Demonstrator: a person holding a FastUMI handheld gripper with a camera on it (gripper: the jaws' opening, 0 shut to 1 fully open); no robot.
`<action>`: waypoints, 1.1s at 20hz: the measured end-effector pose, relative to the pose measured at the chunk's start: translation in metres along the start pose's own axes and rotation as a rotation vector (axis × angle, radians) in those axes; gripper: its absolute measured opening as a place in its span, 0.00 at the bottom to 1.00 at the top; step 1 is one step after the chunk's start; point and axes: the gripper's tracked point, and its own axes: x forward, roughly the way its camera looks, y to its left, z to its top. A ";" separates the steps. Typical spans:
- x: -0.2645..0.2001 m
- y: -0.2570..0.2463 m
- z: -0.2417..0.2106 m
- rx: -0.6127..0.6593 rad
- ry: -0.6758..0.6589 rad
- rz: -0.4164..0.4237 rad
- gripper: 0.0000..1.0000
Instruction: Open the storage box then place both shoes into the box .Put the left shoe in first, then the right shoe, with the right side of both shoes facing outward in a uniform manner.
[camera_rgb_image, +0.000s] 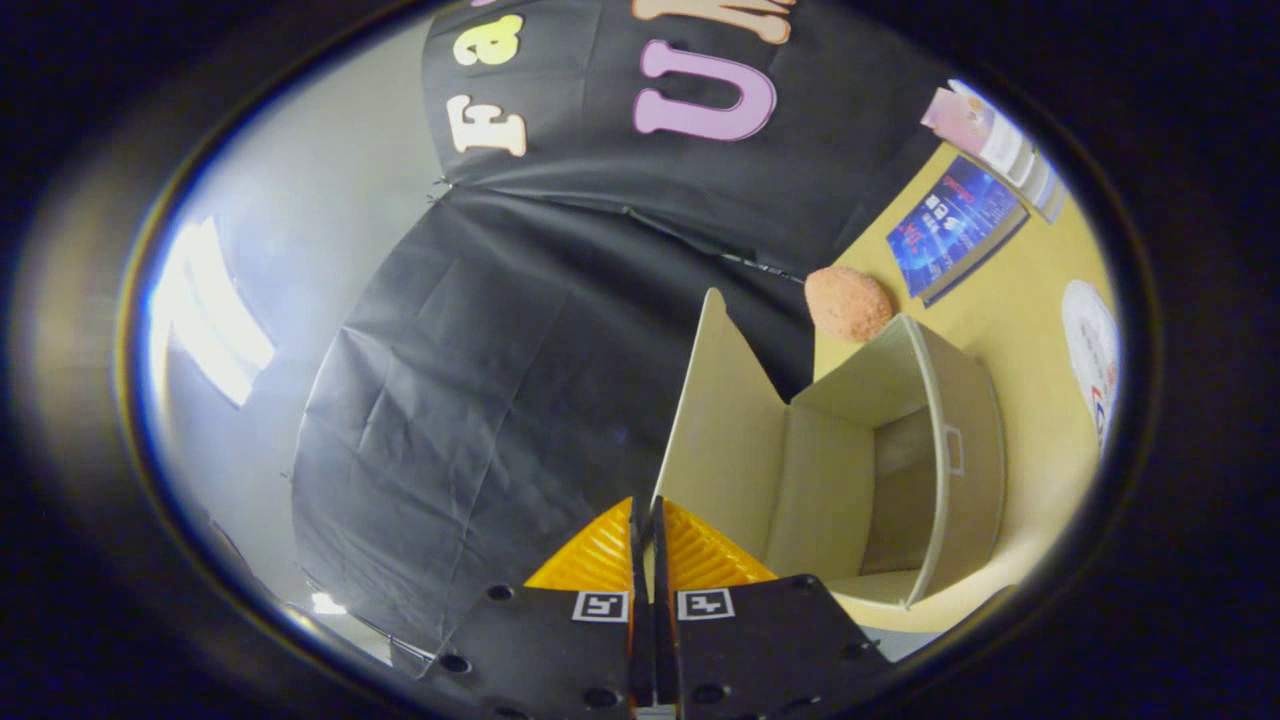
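Observation:
A beige storage box (968, 470) stands on the yellow table (1010, 330), just ahead of my fingers and to their right. Its lid (715, 430) is swung up and stands open, a wide beige flap rising straight from my fingertips. My gripper (646, 508) is shut on the lid's near edge, with both fingers pressed together around it. The box's inside (880, 480) shows bare walls and nothing in it. The whole view is tilted, so the table slopes.
A fuzzy orange-pink ball (848, 303) lies on the table just behind the box. Beyond it lie a blue book (950, 228) and a pink and white booklet (985, 125). A white round item (1092, 350) sits past the box's far side. Black cloth hangs behind.

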 end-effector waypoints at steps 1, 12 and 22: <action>0.009 0.008 -0.004 -0.025 0.014 0.003 0.04; 0.077 0.037 -0.059 -0.130 0.147 -0.004 0.05; 0.096 0.040 -0.055 -0.190 0.133 -0.032 1.00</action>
